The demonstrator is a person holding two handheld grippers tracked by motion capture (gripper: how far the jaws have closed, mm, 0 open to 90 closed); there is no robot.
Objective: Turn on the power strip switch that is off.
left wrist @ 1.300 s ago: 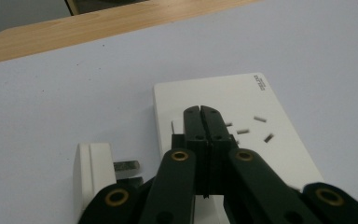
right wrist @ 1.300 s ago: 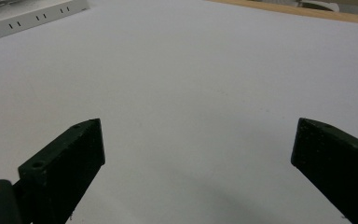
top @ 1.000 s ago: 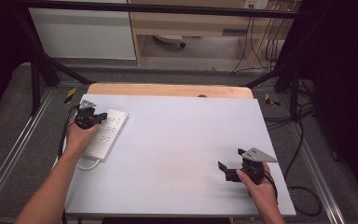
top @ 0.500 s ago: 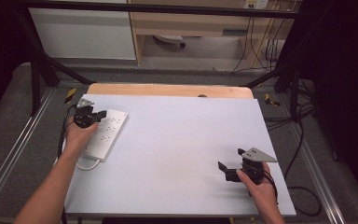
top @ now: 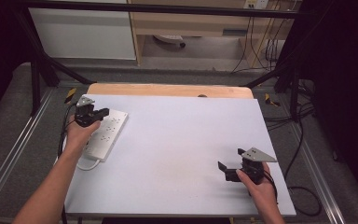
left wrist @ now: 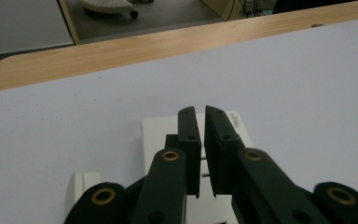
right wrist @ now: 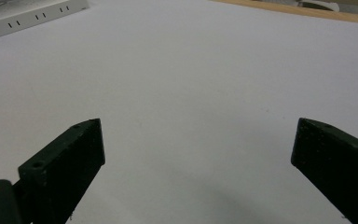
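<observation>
- Over the white power strip (top: 105, 134) at the table's (top: 182, 140) nine o'clock edge, the left tongs (top: 103, 112) sit nearly together — only a thin slit shows between the jaws in the left gripper view, with nothing visibly caught in it.
- The strip lies flat, its long axis running roughly from seven to one o'clock, its cord curling off the near end; the person's left hand (top: 77, 135) rests on or just above it.
- At about four o'clock, the right tongs (top: 223, 170) hover wide apart over bare tabletop, well apart from the strip.
- Judged from this, the work is at the approach-and-grip stage on the strip — next, the left jaws would likely need to part to fit its edge.
- No containers are on the table.
</observation>
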